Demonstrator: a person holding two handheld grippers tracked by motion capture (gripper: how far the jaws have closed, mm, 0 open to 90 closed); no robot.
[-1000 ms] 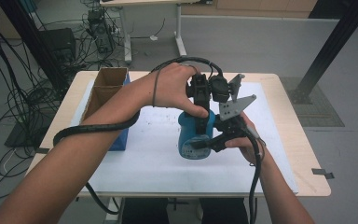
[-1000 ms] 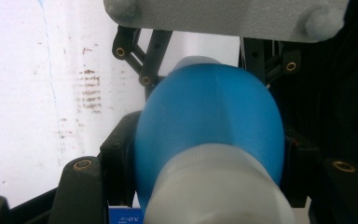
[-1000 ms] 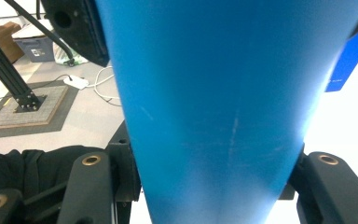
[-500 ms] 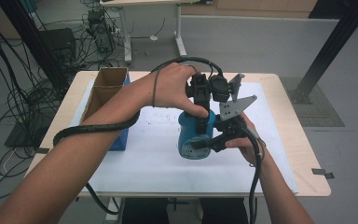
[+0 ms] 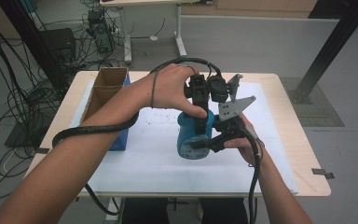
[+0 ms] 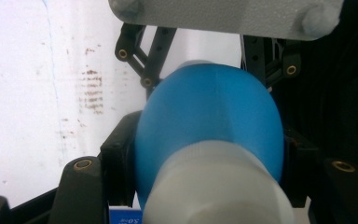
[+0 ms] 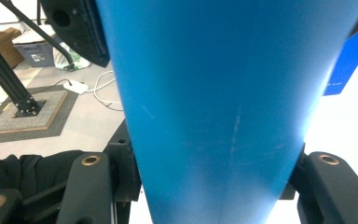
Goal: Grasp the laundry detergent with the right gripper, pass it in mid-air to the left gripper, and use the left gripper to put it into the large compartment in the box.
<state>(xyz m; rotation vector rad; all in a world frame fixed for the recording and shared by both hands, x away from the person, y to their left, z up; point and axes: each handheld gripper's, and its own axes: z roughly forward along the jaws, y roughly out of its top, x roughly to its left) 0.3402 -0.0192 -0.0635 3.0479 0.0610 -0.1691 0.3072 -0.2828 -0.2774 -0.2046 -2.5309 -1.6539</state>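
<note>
A blue bottle (image 5: 193, 135) with a white cap (image 6: 219, 186) is held above the white sheet, between both grippers. My left gripper (image 5: 199, 106) comes down from above and is shut on the bottle's top end; in the left gripper view its jaws press the blue shoulder (image 6: 209, 121) just below the cap. From the right side, my right gripper (image 5: 214, 140) is shut on the bottle's body (image 7: 214, 93), with a jaw on each flank. Its grey plate (image 5: 235, 105) stands above the bottle.
An open cardboard box (image 5: 105, 91) with a blue side stands at the table's left. A white sheet (image 5: 140, 158) covers most of the wooden table (image 5: 310, 163). Cables and equipment lie on the floor to the left, and a black post (image 5: 335, 42) stands at the right.
</note>
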